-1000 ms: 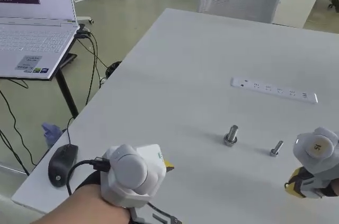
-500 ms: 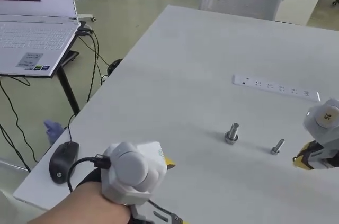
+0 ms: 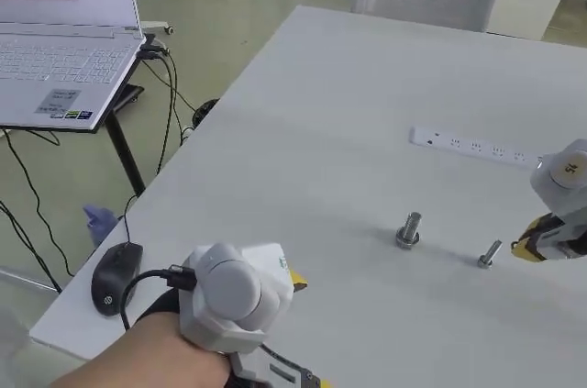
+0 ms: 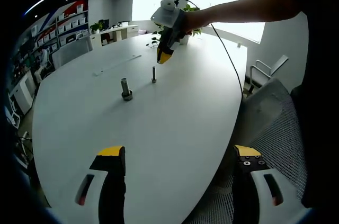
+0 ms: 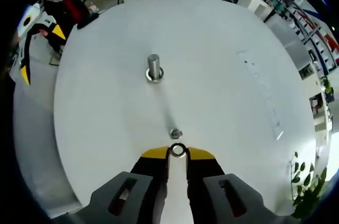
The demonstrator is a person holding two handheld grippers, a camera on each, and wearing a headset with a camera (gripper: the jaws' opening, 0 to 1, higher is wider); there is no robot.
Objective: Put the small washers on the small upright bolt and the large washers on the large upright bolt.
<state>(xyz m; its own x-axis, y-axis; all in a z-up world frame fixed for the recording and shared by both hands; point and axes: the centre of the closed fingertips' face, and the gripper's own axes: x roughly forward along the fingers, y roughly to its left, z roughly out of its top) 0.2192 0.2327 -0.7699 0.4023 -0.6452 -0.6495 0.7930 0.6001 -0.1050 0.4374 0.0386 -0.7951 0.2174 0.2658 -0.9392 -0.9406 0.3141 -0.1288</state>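
Since the earlier frames, the right gripper (image 3: 523, 250) has risen along the right edge of the head view, and its yellow tips now sit level with the small bolt (image 3: 490, 253) and just beside it.

At upper left, a laptop (image 3: 64, 67) shows lines of text on a purple screen and stickers below its keyboard, all too small to read. A mouse (image 3: 116, 276) lies at the lower left corner of the table (image 3: 321, 131). The left gripper (image 4: 179, 152) waits at lower left with its jaws spread wide and nothing between them, well apart from both bolts. A small label on its body is illegible.

Right of centre, the large bolt (image 3: 409, 230) stands upright. The small bolt stands further right, also upright.

In the right gripper view, the jaws are pinched on a small washer (image 5: 178, 150) whose hole faces the camera. The small bolt appears nearly end-on, just above the washer and in line with it. The right gripper is clearly the nearer one. By my judgement, the washer needs a short advance over the bolt's tip, then a drop along its vertical axis. A mark on the right gripper's round cap can't be read for certain.
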